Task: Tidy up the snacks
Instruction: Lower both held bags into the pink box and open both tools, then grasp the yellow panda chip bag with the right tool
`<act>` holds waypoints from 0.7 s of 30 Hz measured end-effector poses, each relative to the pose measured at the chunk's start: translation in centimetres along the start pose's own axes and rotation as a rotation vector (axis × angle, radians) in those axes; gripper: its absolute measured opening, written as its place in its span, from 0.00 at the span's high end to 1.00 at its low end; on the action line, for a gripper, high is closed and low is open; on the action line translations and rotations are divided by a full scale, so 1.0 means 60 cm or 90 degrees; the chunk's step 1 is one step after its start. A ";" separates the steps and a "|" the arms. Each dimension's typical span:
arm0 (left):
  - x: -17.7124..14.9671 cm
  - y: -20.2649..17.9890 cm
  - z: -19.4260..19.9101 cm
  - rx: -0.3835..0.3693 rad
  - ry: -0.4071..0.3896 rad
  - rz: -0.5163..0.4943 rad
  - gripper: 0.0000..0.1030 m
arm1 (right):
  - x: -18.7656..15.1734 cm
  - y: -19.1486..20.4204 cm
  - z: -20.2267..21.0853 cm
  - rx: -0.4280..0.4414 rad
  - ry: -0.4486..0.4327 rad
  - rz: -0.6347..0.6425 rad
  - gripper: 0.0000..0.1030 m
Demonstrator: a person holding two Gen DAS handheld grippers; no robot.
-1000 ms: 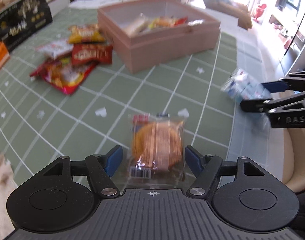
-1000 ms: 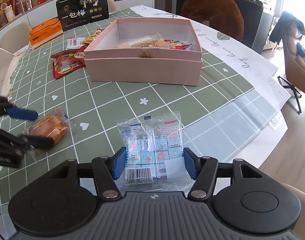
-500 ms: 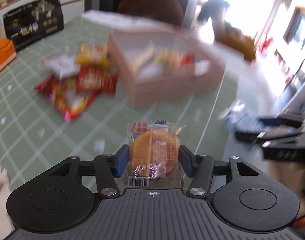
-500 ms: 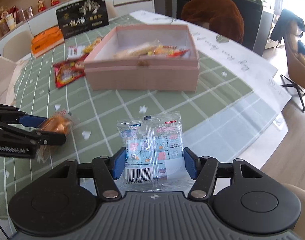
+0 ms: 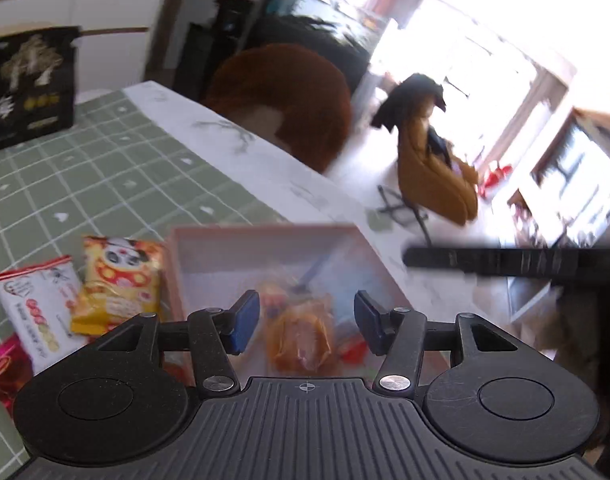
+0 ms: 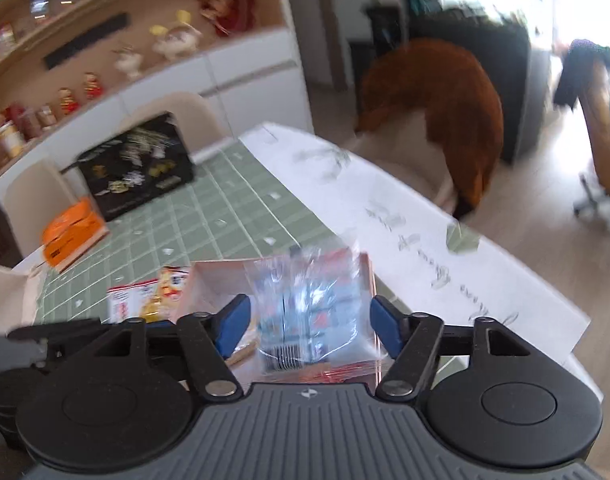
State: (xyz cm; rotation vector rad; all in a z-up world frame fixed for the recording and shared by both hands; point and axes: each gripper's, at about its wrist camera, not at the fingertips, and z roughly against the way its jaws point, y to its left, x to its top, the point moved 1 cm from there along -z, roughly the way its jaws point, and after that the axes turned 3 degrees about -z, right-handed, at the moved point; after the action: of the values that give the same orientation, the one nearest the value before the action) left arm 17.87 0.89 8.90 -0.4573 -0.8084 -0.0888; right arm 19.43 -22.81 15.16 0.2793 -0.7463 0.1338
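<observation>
Both grippers are seen over the pink cardboard box [image 5: 273, 240]. The left gripper [image 5: 307, 322] is spread, the round orange wrapped cake [image 5: 299, 340] loose below it; the right gripper [image 6: 309, 326] is likewise spread, the clear blue-printed snack packet [image 6: 305, 312] loose between its fingers

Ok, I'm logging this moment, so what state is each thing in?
left gripper: open, over the box
right gripper: open
orange cake packet: free of the fingers, in the box
blue-and-white packet: loose between the fingers
pink box: open, holding snacks
</observation>
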 end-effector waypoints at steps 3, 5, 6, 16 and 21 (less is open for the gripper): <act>0.025 0.057 0.022 0.025 -0.026 0.011 0.44 | -0.013 -0.009 -0.024 -0.021 0.006 0.009 0.29; 0.043 0.112 0.028 0.080 -0.034 0.027 0.44 | -0.036 -0.011 -0.025 -0.050 -0.003 0.025 0.27; 0.049 0.136 0.024 0.104 -0.031 0.037 0.44 | -0.046 -0.013 -0.025 -0.063 -0.006 0.033 0.27; 0.027 0.207 -0.109 0.133 0.118 -0.022 0.46 | -0.134 -0.050 -0.002 -0.146 0.012 0.023 0.27; -0.029 0.202 -0.046 0.068 0.135 0.008 0.51 | -0.169 -0.070 0.028 -0.154 0.013 -0.022 0.24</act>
State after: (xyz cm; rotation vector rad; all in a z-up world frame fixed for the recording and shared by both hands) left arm 21.55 10.46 1.60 -0.3452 -0.5988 -0.0813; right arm 11.88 -27.49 8.52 0.0598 -0.7299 0.0130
